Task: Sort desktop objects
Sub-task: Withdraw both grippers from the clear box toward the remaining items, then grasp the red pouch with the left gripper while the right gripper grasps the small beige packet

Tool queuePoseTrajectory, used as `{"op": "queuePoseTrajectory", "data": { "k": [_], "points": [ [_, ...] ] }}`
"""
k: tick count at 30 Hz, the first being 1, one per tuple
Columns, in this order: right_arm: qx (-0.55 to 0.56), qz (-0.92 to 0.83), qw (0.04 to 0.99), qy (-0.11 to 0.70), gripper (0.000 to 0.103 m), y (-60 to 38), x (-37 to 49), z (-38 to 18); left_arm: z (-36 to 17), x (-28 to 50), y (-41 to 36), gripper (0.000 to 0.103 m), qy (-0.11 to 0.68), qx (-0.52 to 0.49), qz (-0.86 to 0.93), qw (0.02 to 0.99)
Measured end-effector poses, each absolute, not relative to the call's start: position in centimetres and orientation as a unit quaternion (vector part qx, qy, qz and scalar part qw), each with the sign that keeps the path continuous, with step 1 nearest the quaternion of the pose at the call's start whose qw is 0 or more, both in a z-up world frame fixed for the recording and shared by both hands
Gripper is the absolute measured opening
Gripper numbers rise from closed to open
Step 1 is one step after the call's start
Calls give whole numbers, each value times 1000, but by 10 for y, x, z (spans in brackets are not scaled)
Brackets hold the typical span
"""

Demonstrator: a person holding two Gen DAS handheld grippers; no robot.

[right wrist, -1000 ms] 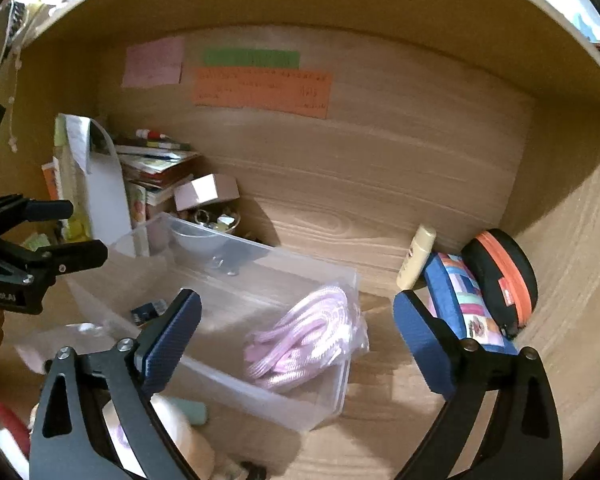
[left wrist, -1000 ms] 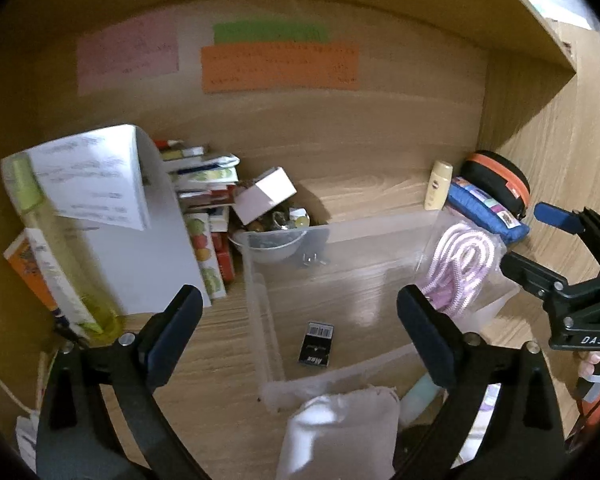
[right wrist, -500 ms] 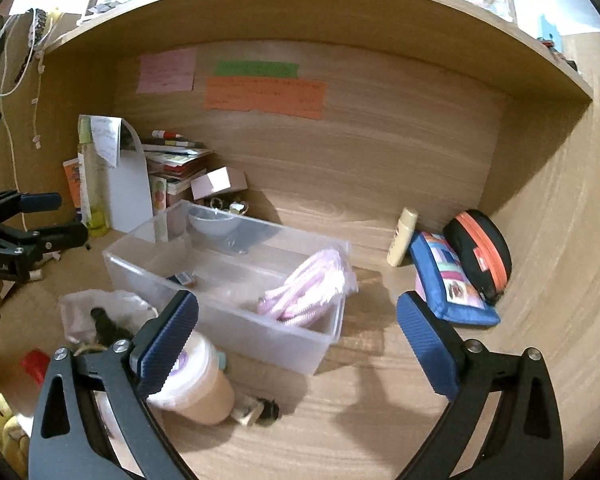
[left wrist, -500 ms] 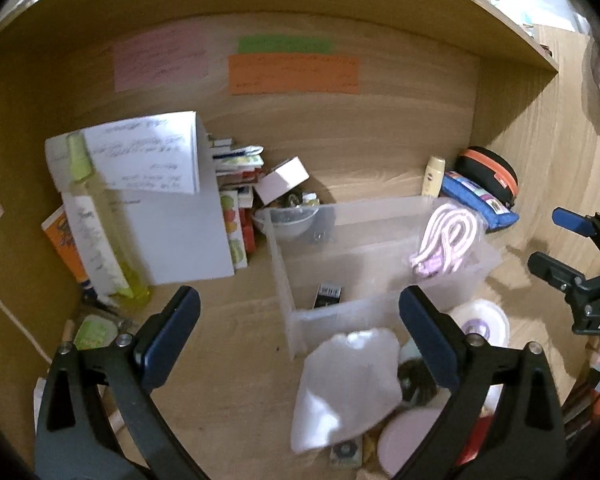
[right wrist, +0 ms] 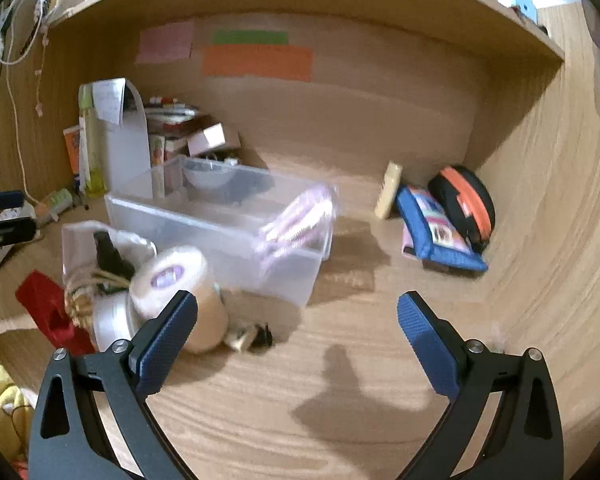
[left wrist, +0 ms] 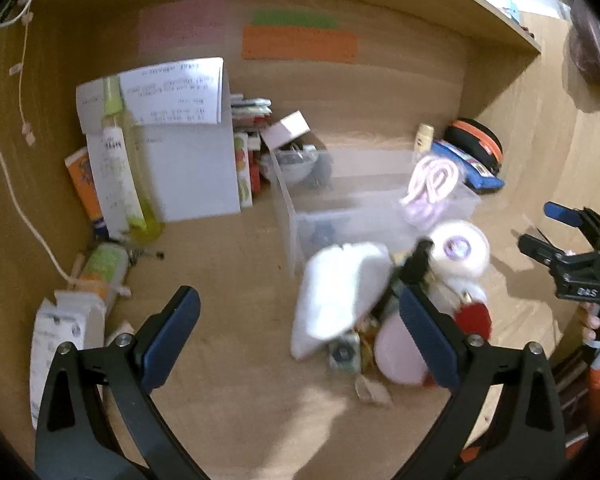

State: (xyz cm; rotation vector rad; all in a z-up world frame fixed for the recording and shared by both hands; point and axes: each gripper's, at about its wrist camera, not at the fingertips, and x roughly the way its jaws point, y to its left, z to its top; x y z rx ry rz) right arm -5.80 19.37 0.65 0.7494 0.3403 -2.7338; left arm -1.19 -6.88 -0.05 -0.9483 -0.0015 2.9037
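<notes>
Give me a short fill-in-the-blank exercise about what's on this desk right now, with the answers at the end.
1. The pink coiled cable lies inside the clear plastic ____.
2. On the back wall, the green note sits directly above the ____ note.
3. The blue pencil case leans against a black pouch with an ____ zipper band.
4. Both the left gripper and the right gripper are ____.

Answers: bin; orange; orange; open

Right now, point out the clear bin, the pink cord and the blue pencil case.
clear bin (right wrist: 236, 248), right wrist view, front wall
pink cord (right wrist: 296, 224), right wrist view, coil's middle
blue pencil case (right wrist: 440, 236), right wrist view, top face
</notes>
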Motion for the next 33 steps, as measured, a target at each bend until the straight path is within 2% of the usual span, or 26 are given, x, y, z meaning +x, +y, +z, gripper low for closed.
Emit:
{"op": "queuePoseTrajectory", "data": {
  "k": [9,16,18,21,24,26,29,31,33],
  "points": [
    [305,-932,138,137,100,198,-56,-31,-8,12,-43,101,-6,-310,946,96],
    [340,-914,163,152,98,190,-76,-49,-23,5,-11,101,18,-326,933,149],
    [346,-910,173,151,97,188,-81,-51,-26,1,-6,101,23,-327,933,151],
    [352,-904,187,155,87,184,-86,-51,-28,-5,-4,99,17,-329,931,158],
    [364,-895,201,159,86,179,-92,-52,-30,-12,-1,83,14,-333,928,165],
    [368,-891,210,164,79,175,-94,-51,-31,-13,0,79,12,-334,927,172],
    [359,-889,213,188,77,166,-95,-48,-30,-14,3,65,10,-329,927,179],
    [346,-888,218,208,74,161,-96,-47,-30,-13,4,48,6,-330,924,194],
    [340,-884,226,228,66,156,-97,-46,-29,-12,6,38,6,-329,922,204]
  ]
}}
